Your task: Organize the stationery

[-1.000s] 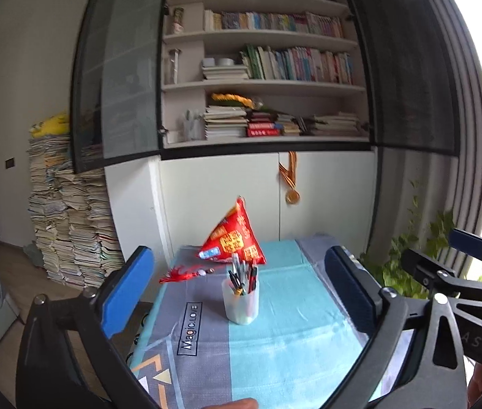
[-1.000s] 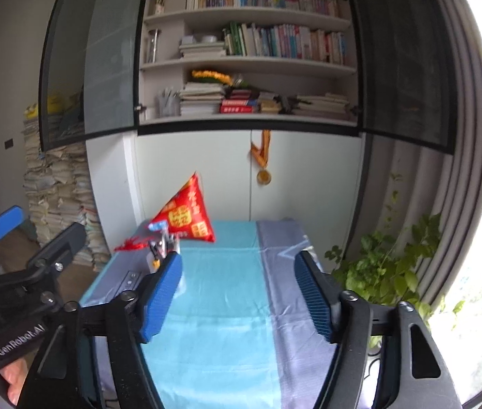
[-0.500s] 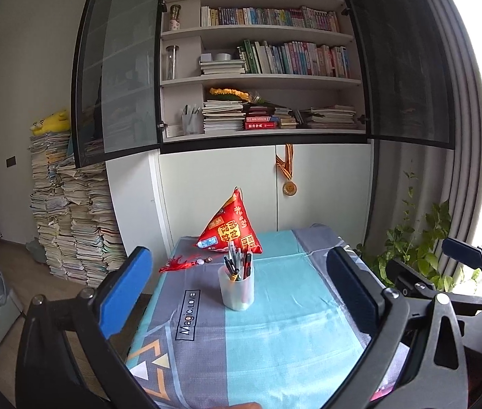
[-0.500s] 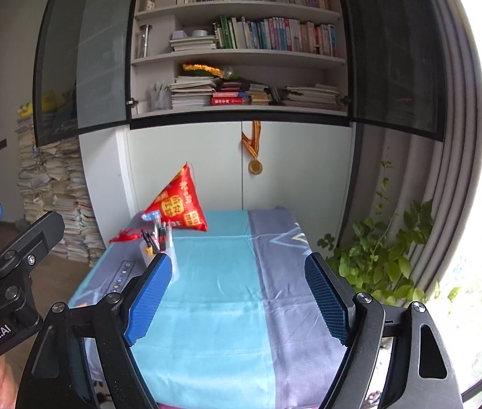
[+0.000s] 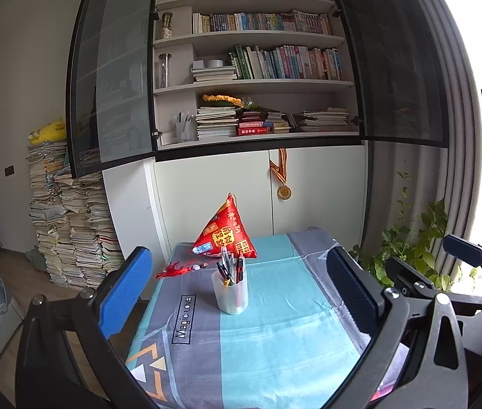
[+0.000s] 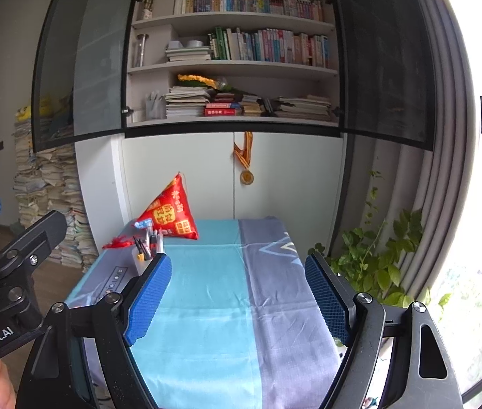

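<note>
My two wrist cameras side by side, facing the bookcase (image 5: pixel 254 68) slightly downward, sharing the clothed table (image 6: pixel 213 293), pen cup (image 5: pixel 230 291) near.

A red triangular pouch (image 5: pixel 225 233) stands at the far end of the table (image 5: pixel 275 341), a red tassel (image 5: pixel 172 269) lying just beside it. Behind — a bookshelf (image 5: pixel 258 81), a medal (image 5: pixel 284 191) hanging on the white cabinet door, stacked papers (image 5: pixel 67 225) on the floor, and a leafy plant (image 6: pixel 374 262) by the window.
</note>
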The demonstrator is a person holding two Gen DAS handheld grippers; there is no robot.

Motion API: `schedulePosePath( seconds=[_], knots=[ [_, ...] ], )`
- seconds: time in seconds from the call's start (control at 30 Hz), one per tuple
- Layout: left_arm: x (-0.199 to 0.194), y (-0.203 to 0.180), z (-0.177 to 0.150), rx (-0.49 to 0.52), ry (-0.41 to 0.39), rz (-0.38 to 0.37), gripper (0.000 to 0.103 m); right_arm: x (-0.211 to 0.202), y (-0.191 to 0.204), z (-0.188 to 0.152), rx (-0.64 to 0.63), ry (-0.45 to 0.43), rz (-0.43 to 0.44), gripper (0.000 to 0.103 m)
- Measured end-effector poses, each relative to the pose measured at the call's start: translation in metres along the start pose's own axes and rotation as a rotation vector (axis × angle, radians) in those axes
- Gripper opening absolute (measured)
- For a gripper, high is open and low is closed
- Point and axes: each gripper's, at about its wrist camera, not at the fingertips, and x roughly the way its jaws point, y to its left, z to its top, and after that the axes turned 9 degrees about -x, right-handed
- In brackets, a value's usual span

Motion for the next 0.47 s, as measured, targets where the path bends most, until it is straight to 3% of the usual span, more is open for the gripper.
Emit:
schedulePosePath(
  seconds=[0.47],
  knots=[
    [0.0032, -0.0055, -0.0006, 0.008, 0.014, 0.005, 0.102, 0.002, -0.0101, -0.0034, 0.028, 0.014, 0.005, 0.081]
  ],
)
